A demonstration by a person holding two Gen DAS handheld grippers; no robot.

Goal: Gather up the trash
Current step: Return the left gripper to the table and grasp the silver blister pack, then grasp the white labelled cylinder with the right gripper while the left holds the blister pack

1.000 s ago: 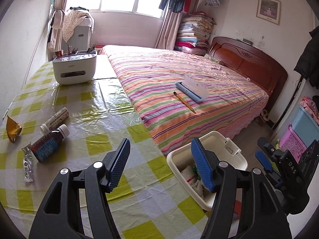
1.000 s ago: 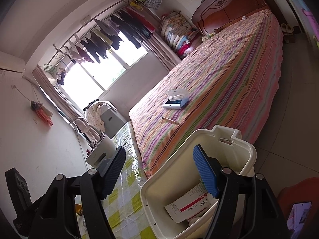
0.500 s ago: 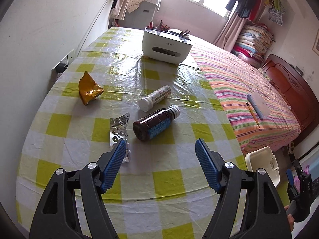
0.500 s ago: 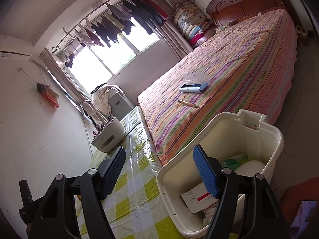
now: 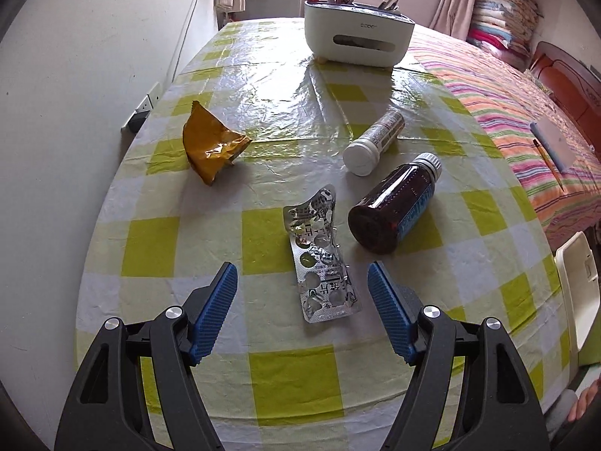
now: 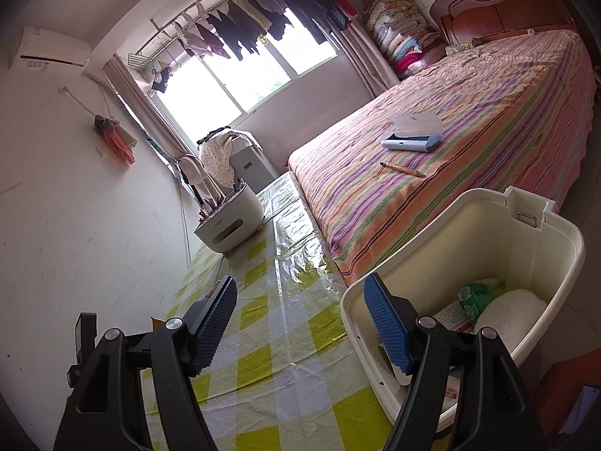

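In the left wrist view, a silver blister pack [image 5: 320, 251] lies on the checked tablecloth just ahead of my open, empty left gripper [image 5: 302, 308]. A brown medicine bottle [image 5: 394, 208] lies on its side to the right of it, a white pill tube [image 5: 373, 143] beyond that, and a crumpled orange wrapper [image 5: 210, 146] to the left. In the right wrist view, my right gripper [image 6: 300, 323] is open and empty above the table edge, beside a cream trash bin [image 6: 526, 233] that holds a box and packaging.
A white desk organiser [image 5: 357, 37] with pens stands at the far end of the table [image 5: 281, 376]. A wall runs along the table's left side. A striped bed [image 6: 469, 120] with a pencil case and pencil lies to the right. The bin's rim shows at the right [image 5: 578, 289].
My left gripper has swung left from the bin and moved in over the table, close to the blister pack. My right gripper has drifted slightly, the bin now further right in its view.
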